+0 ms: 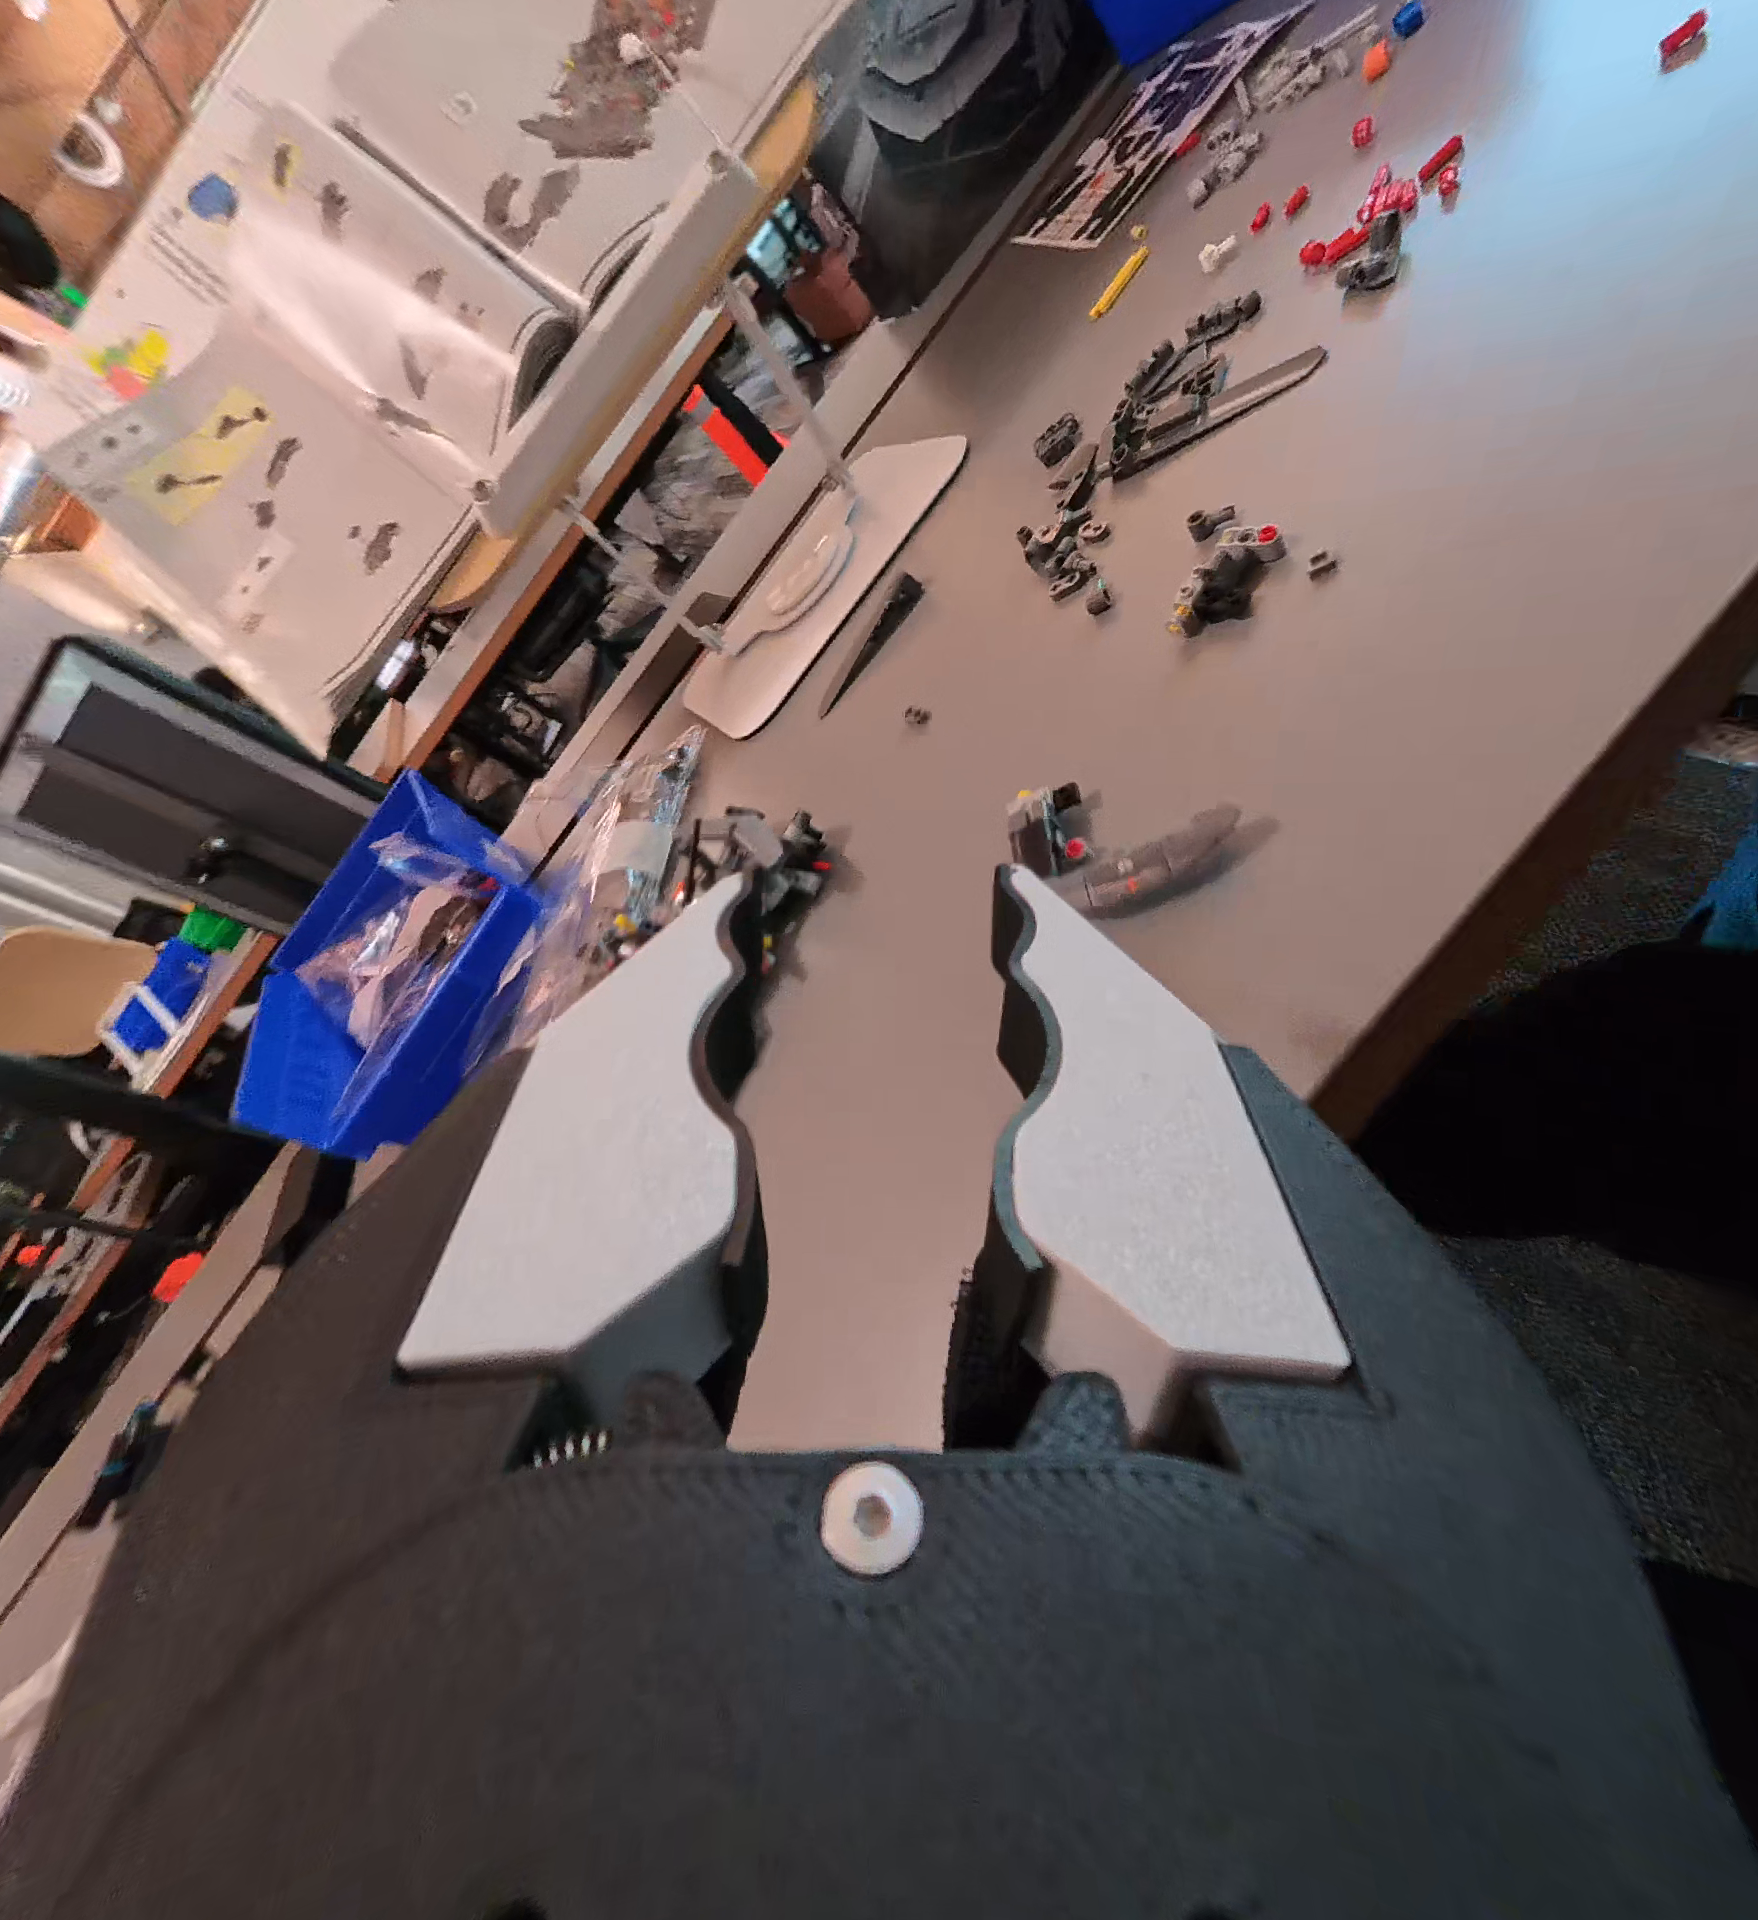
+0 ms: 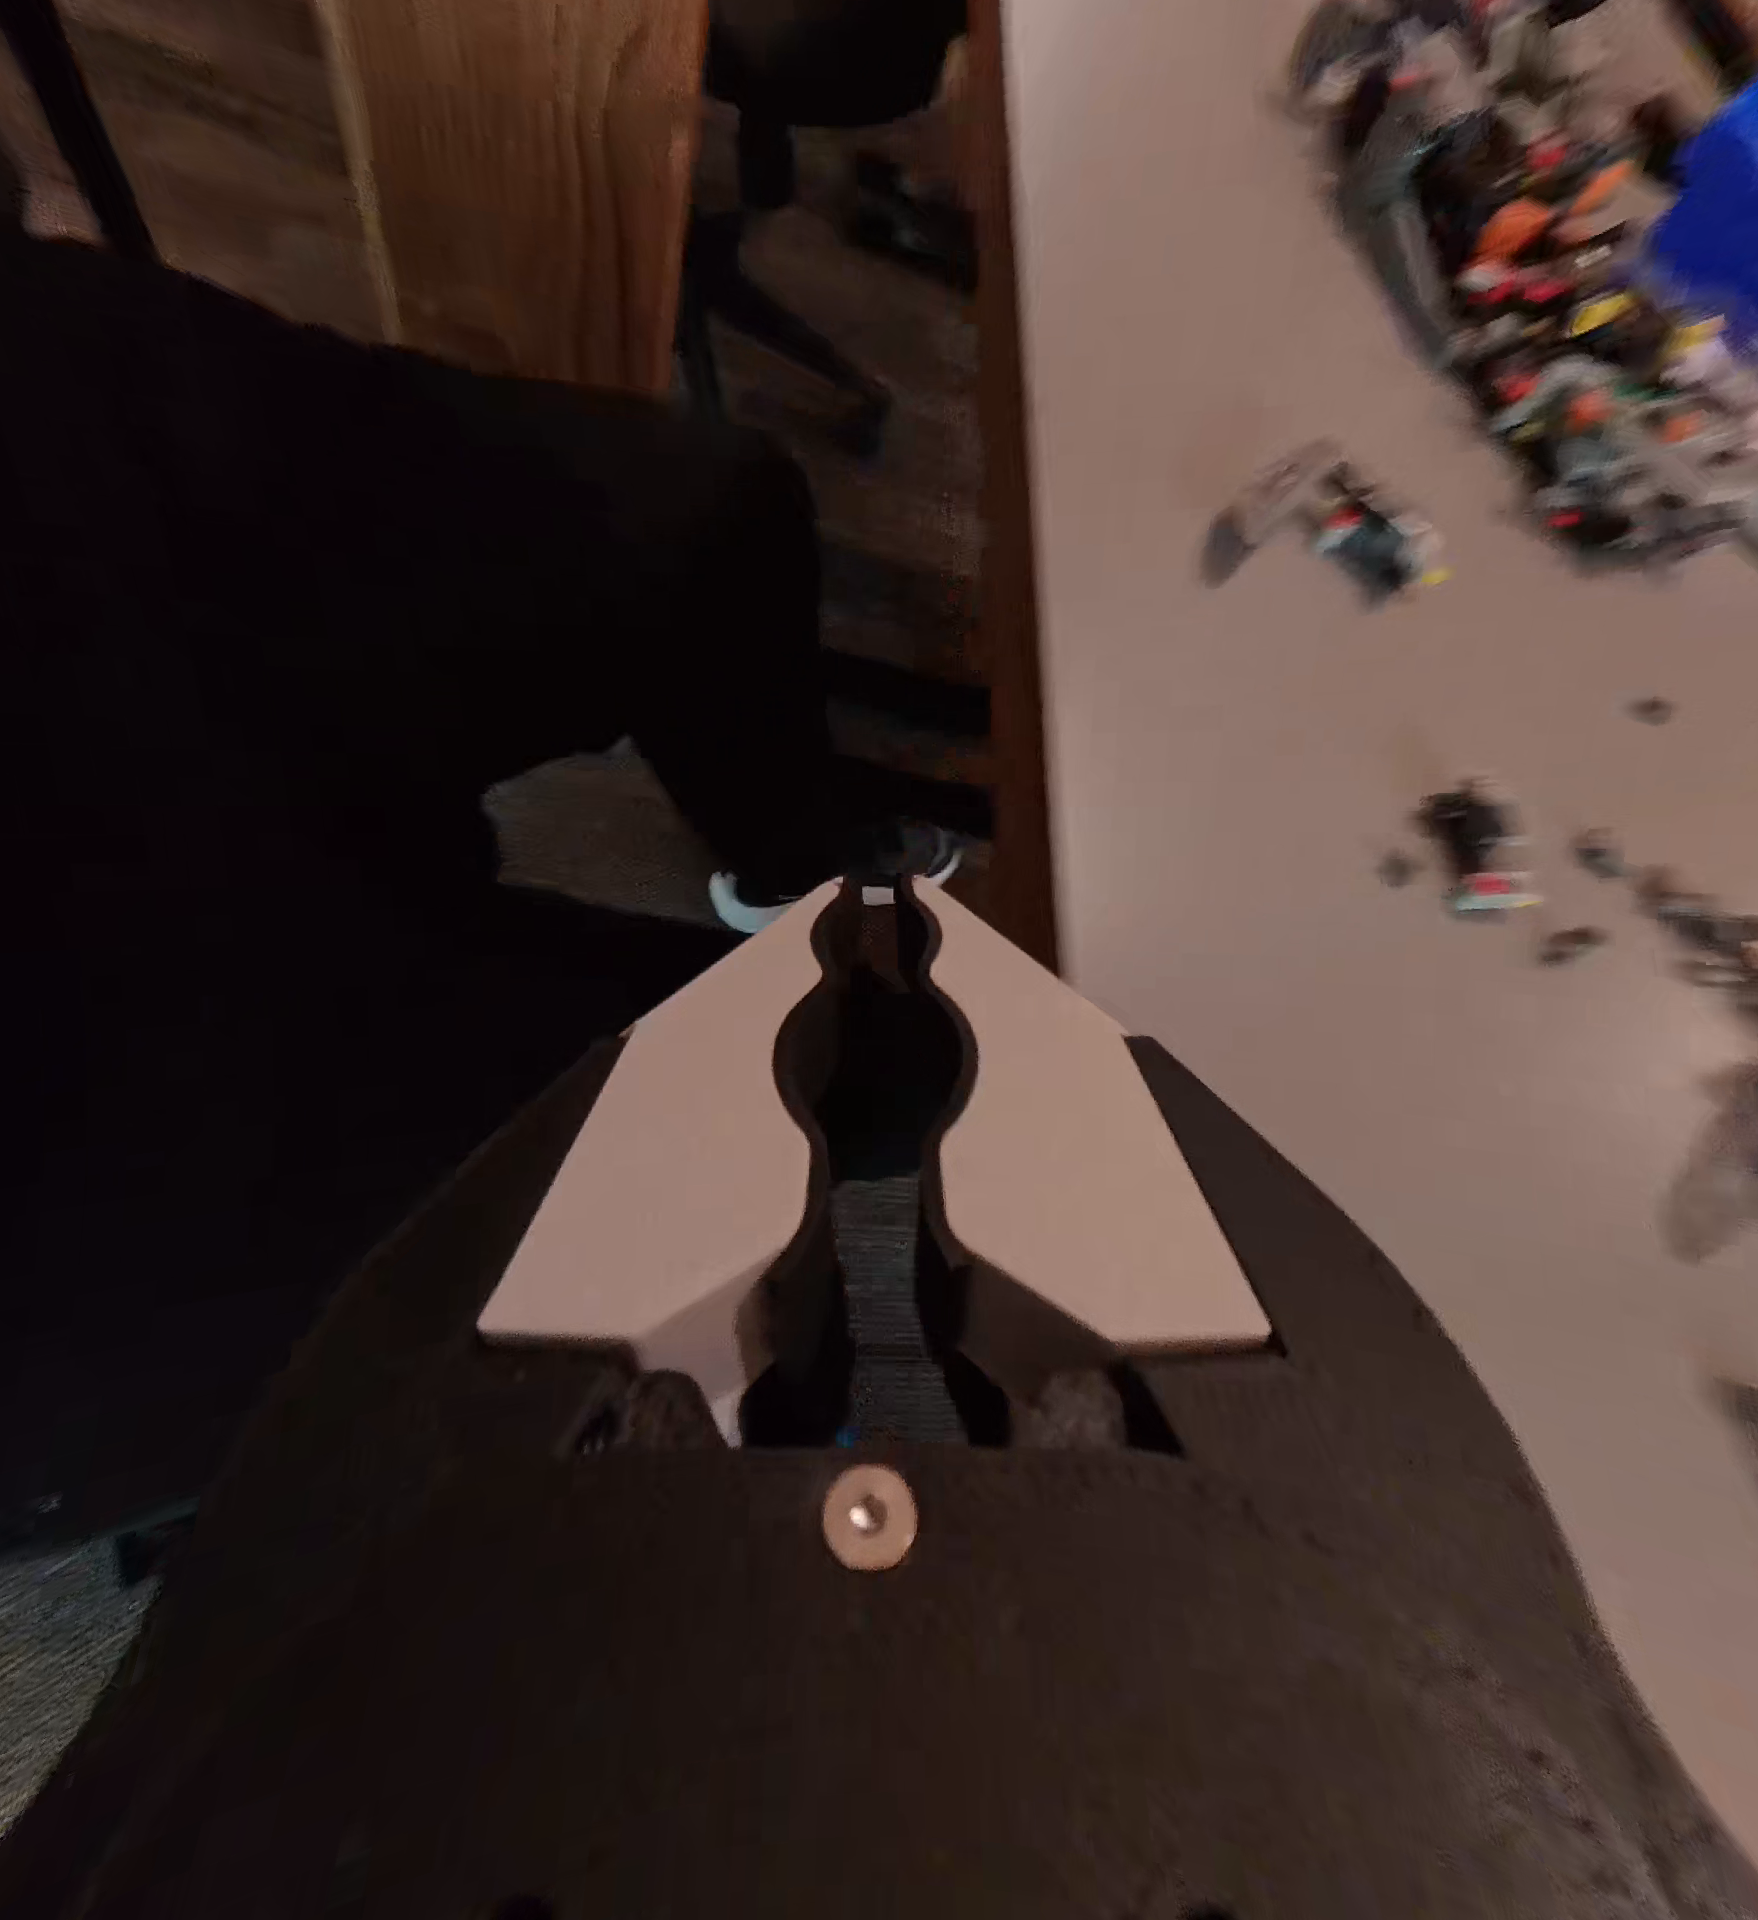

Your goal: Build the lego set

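While spread wide and empty over the tabletop (image 1: 1477, 520), left hand-held gripper (image 1: 870, 883) hovers between brick clusters (image 1: 771, 862); right hand-held gripper (image 2: 873, 891) nearly closed, hold unclear.

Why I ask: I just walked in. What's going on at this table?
A person holds two grippers at a table strewn with building-brick parts. The left gripper is open and empty, near a dark grey assembly. The right gripper is nearly closed, beyond the table edge, over the floor; whether it pinches anything is unclear.
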`<state>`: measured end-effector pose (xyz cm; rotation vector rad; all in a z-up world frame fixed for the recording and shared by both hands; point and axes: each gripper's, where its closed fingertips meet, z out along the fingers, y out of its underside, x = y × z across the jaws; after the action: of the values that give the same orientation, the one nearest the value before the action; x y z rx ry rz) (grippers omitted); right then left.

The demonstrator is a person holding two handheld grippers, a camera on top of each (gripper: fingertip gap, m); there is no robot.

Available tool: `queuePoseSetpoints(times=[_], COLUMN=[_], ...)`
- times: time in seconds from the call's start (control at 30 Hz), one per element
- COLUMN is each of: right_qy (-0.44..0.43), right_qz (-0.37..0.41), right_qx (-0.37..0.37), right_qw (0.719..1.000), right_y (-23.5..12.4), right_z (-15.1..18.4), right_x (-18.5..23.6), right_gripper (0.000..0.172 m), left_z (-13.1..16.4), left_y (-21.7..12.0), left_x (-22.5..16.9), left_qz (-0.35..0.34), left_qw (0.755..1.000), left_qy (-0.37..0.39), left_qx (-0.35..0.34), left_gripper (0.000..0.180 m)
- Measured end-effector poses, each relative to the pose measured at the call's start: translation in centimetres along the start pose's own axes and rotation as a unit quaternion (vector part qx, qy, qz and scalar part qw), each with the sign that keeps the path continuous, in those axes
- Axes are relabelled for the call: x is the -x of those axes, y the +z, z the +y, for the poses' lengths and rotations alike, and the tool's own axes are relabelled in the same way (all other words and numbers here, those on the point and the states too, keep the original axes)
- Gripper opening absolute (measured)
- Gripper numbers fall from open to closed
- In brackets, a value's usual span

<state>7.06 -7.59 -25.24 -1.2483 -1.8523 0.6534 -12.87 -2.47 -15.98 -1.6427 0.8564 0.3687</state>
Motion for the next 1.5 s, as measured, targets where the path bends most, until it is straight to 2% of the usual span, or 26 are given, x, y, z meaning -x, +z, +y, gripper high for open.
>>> queuePoseSetpoints(times=[0.13,0.23,0.33,0.5,0.67,0.77,0.8,0.87,0.9,0.93,0.97,1.0,1.07,1.13,1.17,1.2,1.3,1.37,1.5], right_qy=[0.055,0.104,0.173,0.319,0.317,0.378,0.385,0.393,0.396,0.405,0.409,0.411,0.449,0.559,0.598,0.613,0.540,0.498,0.467], right_qz=[-0.054,-0.075,-0.090,-0.107,-0.125,-0.139,-0.145,-0.155,-0.177,-0.209,-0.218,-0.215,-0.164,-0.115,-0.081,-0.033,0.056,0.073,0.068], right_qx=[0.032,0.084,0.129,0.141,0.197,0.217,0.226,0.227,0.296,0.376,0.417,0.428,0.379,0.283,0.246,0.225,0.255,0.263,0.297], right_qw=[0.997,0.988,0.972,0.931,0.919,0.889,0.883,0.877,0.851,0.807,0.782,0.776,0.792,0.771,0.759,0.757,0.800,0.823,0.830], right_y=[3.2,7.0,11.7,20.7,30.3,36.5,38.2,41.5,42.0,41.3,40.6,40.1,40.4,42.9,44.4,45.5,46.3,45.8,44.8], right_z=[4.4,10.2,17.0,27.6,36.4,40.9,42.0,41.9,43.3,44.7,45.3,45.0,42.1,39.3,39.4,40.9,47.4,49.9,54.5], right_x=[3.9,5.6,7.0,9.2,14.0,16.6,17.2,17.7,19.1,20.5,20.8,20.2,17.1,14.4,13.3,12.3,13.1,15.0,20.7], right_gripper=[0.009,0.018,0.024,0.029,0.028,0.032,0.031,0.030,0.031,0.026,0.022,0.018,0.014,0.020,0.023,0.024,0.025,0.031,0.038], left_z=[1.0,3.2,6.4,12.4,16.5,17.6,17.8,18.3,18.7,19.2,19.7,20.2,21.3,22.2,22.6,23.0,23.4,24.1,25.9], left_y=[-4.4,-7.4,-9.8,-12.6,-13.3,-12.7,-12.4,-11.8,-11.5,-11.2,-11.0,-10.8,-10.5,-10.2,-10.1,-10.2,-11.2,-12.2,-13.7], left_x=[-2.2,-3.8,-5.9,-11.0,-15.7,-17.6,-18.2,-19.0,-19.3,-19.8,-20.2,-20.5,-20.8,-20.7,-20.6,-20.4,-20.3,-20.5,-21.4], left_qz=[-0.010,-0.031,-0.035,-0.035,-0.028,-0.022,-0.021,-0.022,-0.024,-0.021,-0.020,-0.019,-0.018,-0.024,-0.028,-0.031,-0.040,-0.048,-0.051], left_qw=[1.000,0.998,0.994,0.982,0.965,0.959,0.958,0.957,0.956,0.954,0.952,0.951,0.948,0.944,0.942,0.940,0.938,0.936,0.925], left_qy=[-0.018,-0.022,-0.063,-0.111,-0.167,-0.172,-0.177,-0.183,-0.187,-0.195,-0.204,-0.212,-0.227,-0.248,-0.258,-0.267,-0.275,-0.279,-0.300], left_qx=[0.023,0.050,0.082,0.148,0.202,0.222,0.225,0.224,0.224,0.226,0.226,0.223,0.223,0.216,0.213,0.210,0.207,0.212,0.227], left_gripper=[0.043,0.040,0.041,0.042,0.042,0.042,0.042,0.041,0.041,0.041,0.041,0.040,0.040,0.040,0.040,0.040,0.041,0.041,0.041])
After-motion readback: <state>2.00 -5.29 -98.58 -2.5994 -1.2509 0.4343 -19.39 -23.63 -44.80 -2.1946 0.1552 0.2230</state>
